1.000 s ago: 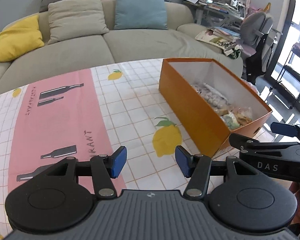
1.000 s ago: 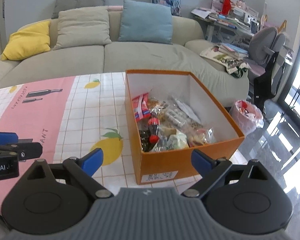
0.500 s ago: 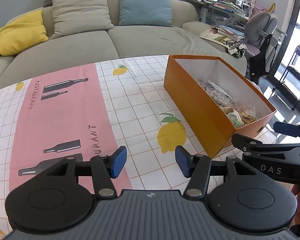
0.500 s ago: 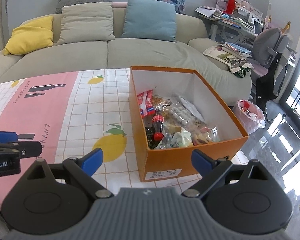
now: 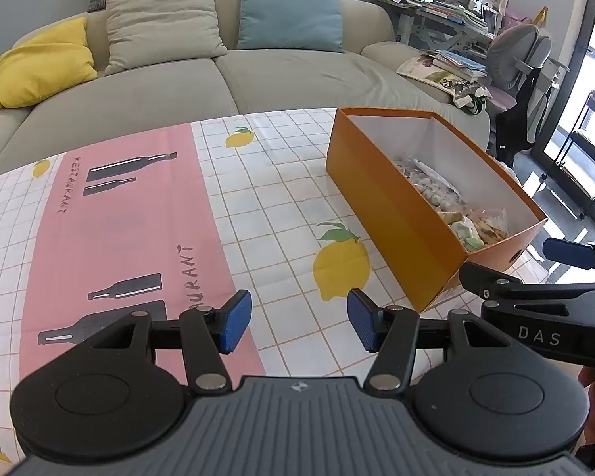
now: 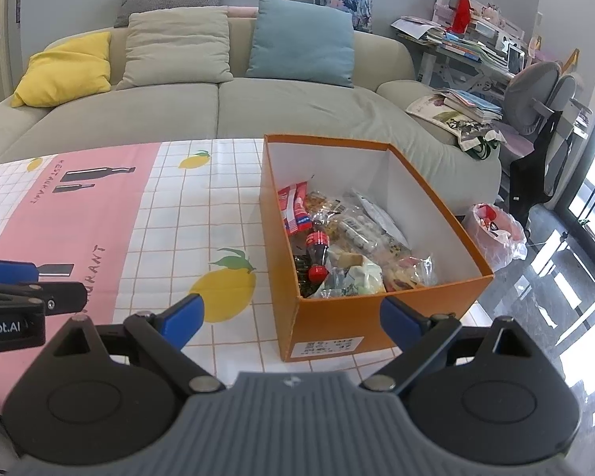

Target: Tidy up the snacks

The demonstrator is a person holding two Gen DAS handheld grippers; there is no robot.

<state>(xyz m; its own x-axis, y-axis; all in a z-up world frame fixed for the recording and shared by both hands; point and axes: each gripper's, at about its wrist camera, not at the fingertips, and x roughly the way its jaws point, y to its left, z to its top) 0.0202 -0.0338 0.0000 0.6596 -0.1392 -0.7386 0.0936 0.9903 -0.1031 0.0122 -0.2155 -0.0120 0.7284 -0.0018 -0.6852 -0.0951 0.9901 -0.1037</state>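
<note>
Your left gripper hangs over a table covered in a checked cloth printed with lemons and a pink band of bottle shapes. Its two blue pads stand apart with only cloth showing between them; they hold nothing.

Ahead of that gripper and to its right sits an open orange box with white inner walls, its long side running away from you. Snacks in clear wrappers lie along the box floor. A yellow lemon print lies between the pads and the box's near corner.

Your right gripper hovers just in front of the same box, pointing at its short near wall, which carries a white label. Its jaws stand wide apart and empty, spread about as wide as the box's near wall. Inside, straight ahead of the pads, lie a small cola bottle with a red cap, a red packet leaning on the left wall, and a heap of clear-wrapped snacks (the single items are hard to tell apart).

Each gripper shows at the edge of the other's view, side by side and near one another.

Beyond the table stands a beige sofa with yellow, beige and blue cushions. To the far right is a cluttered desk and a grey chair.
</note>
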